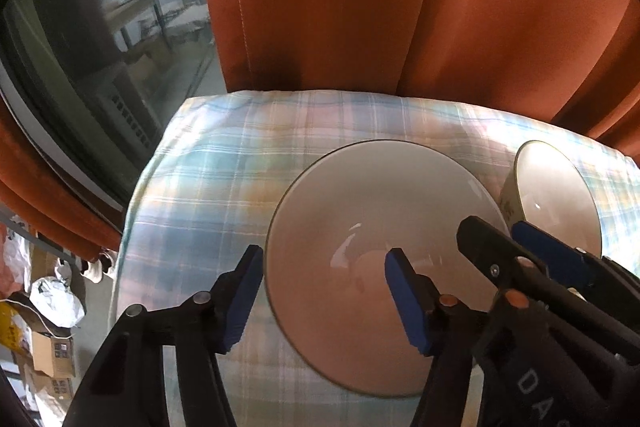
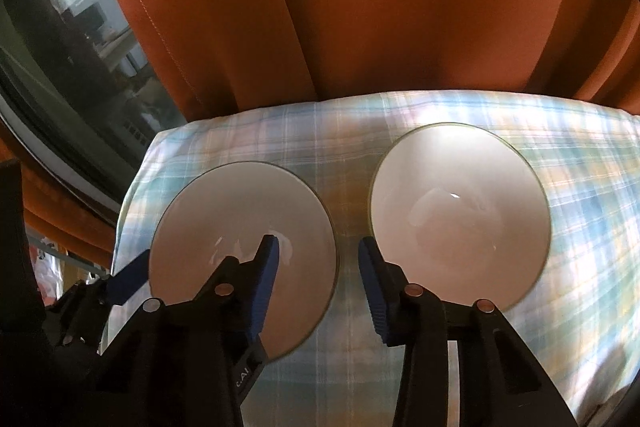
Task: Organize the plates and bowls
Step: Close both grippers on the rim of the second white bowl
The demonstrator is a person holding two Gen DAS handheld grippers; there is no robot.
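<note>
Two white bowls stand side by side on a plaid cloth [image 2: 420, 367]. The left bowl [image 1: 360, 211] [image 2: 224, 211] is wide and shallow. The right bowl [image 1: 556, 187] [image 2: 460, 211] is deeper. My left gripper [image 1: 324, 297] is open with its jaws either side of the left bowl's left rim, one inside and one outside. My right gripper [image 2: 318, 285] is open over the gap between the two bowls; its left finger overlaps the left bowl, its right finger is at the right bowl's near-left rim. It also shows in the left wrist view [image 1: 504, 239].
An orange curtain [image 1: 400, 7] hangs right behind the cloth-covered surface. A dark window [image 1: 100, 47] is to the left. The surface's left edge drops off to a floor with cardboard boxes and bags [image 1: 52, 327].
</note>
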